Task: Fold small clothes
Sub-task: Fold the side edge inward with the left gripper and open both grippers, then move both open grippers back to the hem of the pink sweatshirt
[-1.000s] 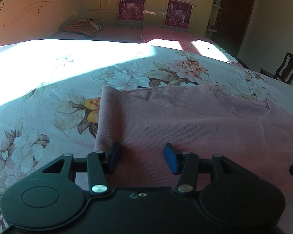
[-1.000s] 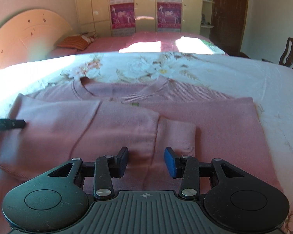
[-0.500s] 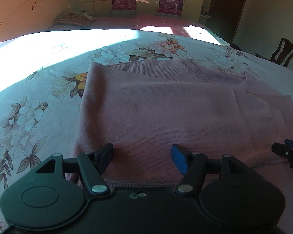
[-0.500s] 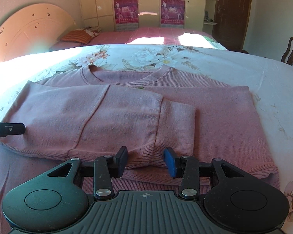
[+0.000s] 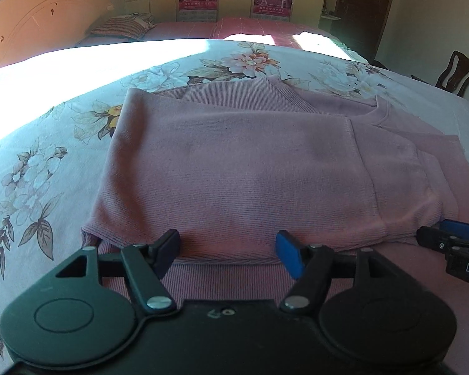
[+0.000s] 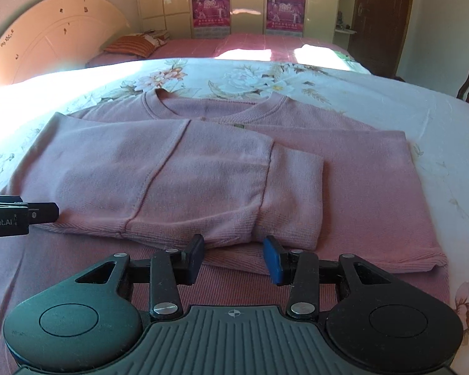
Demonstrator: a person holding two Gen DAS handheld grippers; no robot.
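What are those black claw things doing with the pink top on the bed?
A person is folding a pink knit sweater on the floral bedspread with two handheld grippers. One side and its sleeve are already folded across the middle. The left gripper and right gripper both hover open at the near hem, gripping nothing.

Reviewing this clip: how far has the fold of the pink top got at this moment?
Done: one side of the pink sweater is folded across the body, its sleeve lying on top with the cuff pointing toward the hem.
In hand: nothing; the left gripper and right gripper are both open at the near edge.
Left: the other side is not visibly folded in, and the final fold remains.
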